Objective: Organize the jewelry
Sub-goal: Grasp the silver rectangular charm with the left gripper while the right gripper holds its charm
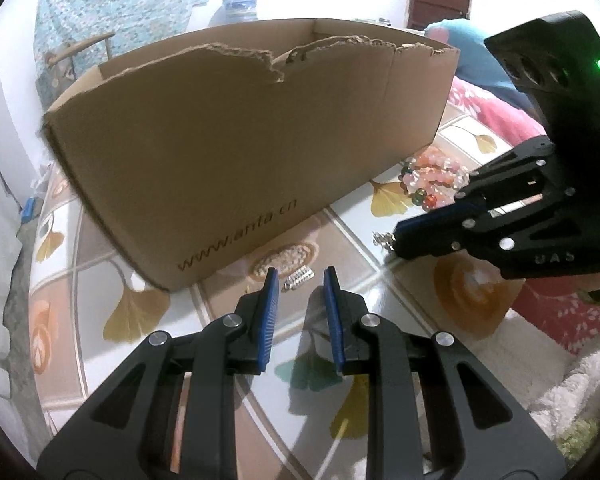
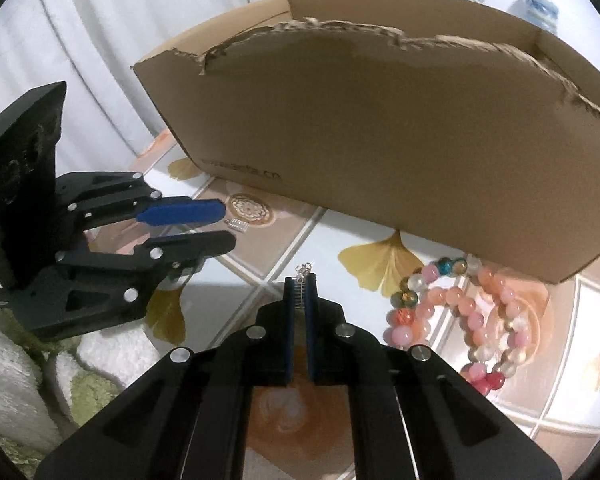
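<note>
The torn cardboard box (image 1: 240,132) stands at the far side of the counter (image 2: 260,256); neither view shows what lies inside. The beaded bracelets (image 2: 464,316) wait near its right end, a silver earring (image 1: 298,279) before my left tool (image 1: 300,280), whose jaws stand apart and empty. My right tool (image 2: 300,284) is clamped on another silver earring (image 2: 303,276), plainest in its own view.
</note>
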Demonstrator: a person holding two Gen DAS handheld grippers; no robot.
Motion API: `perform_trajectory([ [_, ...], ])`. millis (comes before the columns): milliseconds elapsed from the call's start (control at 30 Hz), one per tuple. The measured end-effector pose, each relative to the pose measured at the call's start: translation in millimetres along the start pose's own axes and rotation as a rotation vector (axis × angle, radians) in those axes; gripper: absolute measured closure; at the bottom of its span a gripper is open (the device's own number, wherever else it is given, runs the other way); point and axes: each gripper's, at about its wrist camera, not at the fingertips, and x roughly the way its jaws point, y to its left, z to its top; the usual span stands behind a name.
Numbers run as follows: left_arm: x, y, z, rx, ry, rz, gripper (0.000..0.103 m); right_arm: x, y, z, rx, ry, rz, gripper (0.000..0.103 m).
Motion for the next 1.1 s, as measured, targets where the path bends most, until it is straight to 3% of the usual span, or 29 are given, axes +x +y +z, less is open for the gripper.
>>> perform_trajectory([
  [233, 7, 8, 9, -0.023, 0.02, -0.044, 0.081, -1, -9, -2, 0.021, -0.013, 0.02, 0.098],
  [567, -5, 17, 2, -0.165, 0.092, -0.177, 0.081, -3, -13, -7, 0.034, -0.031, 0.039, 0.098],
  [833, -4, 13, 7, -0.174, 0.097, -0.082, 0.082, -5, -11, -10, 0.029, -0.036, 0.027, 0.098],
  [1100, 4, 7, 13, -0.142, 0.119, -0.032, 0.097, -7, -10, -10, 0.027, -0.036, 0.023, 0.098],
])
